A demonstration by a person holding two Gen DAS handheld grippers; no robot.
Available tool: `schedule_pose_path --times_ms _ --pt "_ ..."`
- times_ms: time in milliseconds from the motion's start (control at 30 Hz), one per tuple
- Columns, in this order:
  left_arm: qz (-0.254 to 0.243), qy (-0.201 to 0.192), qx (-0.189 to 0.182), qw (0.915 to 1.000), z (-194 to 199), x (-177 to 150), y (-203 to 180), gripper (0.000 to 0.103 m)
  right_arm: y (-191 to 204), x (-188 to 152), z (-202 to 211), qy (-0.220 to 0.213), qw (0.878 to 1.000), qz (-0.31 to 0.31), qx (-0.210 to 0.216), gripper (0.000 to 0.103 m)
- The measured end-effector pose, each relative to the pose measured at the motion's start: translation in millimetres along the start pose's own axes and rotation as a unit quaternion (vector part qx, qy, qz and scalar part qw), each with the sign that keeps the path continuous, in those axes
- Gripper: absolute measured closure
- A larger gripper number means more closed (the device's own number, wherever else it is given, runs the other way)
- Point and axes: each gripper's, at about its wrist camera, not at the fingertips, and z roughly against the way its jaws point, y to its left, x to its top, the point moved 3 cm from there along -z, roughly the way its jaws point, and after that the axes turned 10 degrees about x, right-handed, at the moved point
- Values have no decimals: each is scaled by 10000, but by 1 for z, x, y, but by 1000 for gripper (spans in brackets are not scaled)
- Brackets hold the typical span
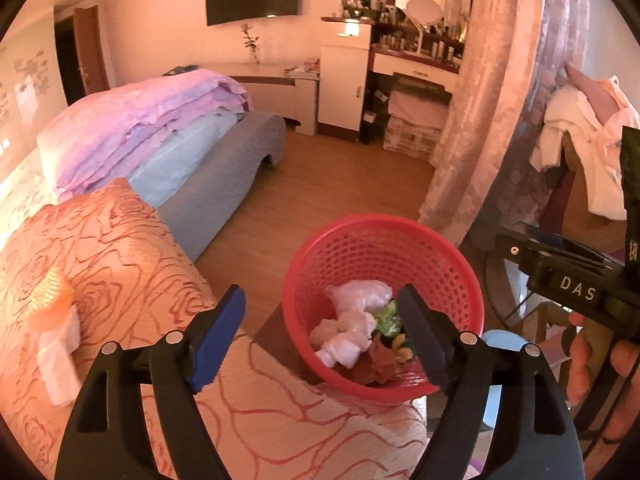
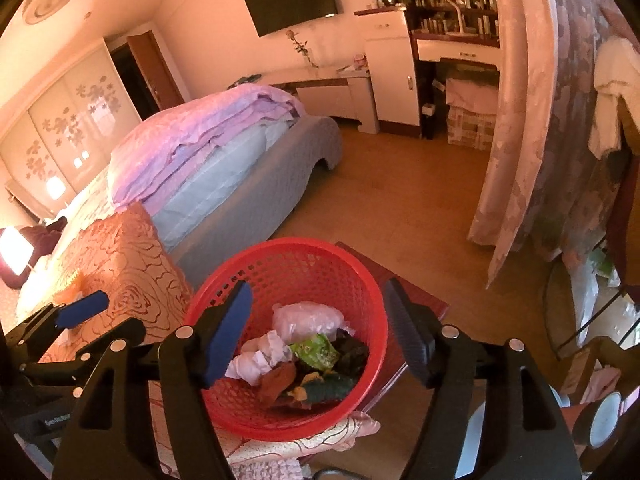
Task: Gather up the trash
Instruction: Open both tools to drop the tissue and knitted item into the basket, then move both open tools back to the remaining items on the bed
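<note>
A red mesh basket [image 1: 440, 264] stands beside the bed on a dark low table; it also shows in the right wrist view [image 2: 360, 280]. It holds crumpled white tissues [image 1: 348, 336], a clear plastic bag [image 2: 308, 316], a green wrapper [image 2: 316, 352] and brown scraps [image 2: 276, 384]. My left gripper [image 1: 322, 336] is open and empty, hovering over the bed edge and the basket's near rim. My right gripper [image 2: 320, 332] is open and empty, right above the basket. A white tissue [image 1: 60, 356] lies on the orange rose-patterned bedspread [image 1: 120, 260] at the left.
A folded purple quilt [image 1: 152, 120] lies on the bed. The wooden floor [image 1: 320, 184] stretches toward a dressing table [image 1: 416, 64]. A pink curtain [image 1: 496, 100] hangs at the right, with clothes on a chair [image 1: 588, 140] beyond. The right gripper body [image 1: 576, 280] shows in the left wrist view.
</note>
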Motion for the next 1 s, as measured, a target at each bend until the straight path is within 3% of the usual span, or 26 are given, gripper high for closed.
schedule_pose_path --times_ms 367,567,833,1000 --pt "124 -105 578 9982 24 -14 34 27 32 -2 12 -148 9990 364 209 36" --pt "441 -37 995 9941 35 -26 76 26 58 -6 16 -141 9972 601 417 36" --pt "1130 63 1487 9824 51 -50 145 26 99 -12 21 -130 9941 807 712 36" --pt "1510 159 1603 9753 54 -63 176 26 128 -12 20 -155 9912 875 985 36"
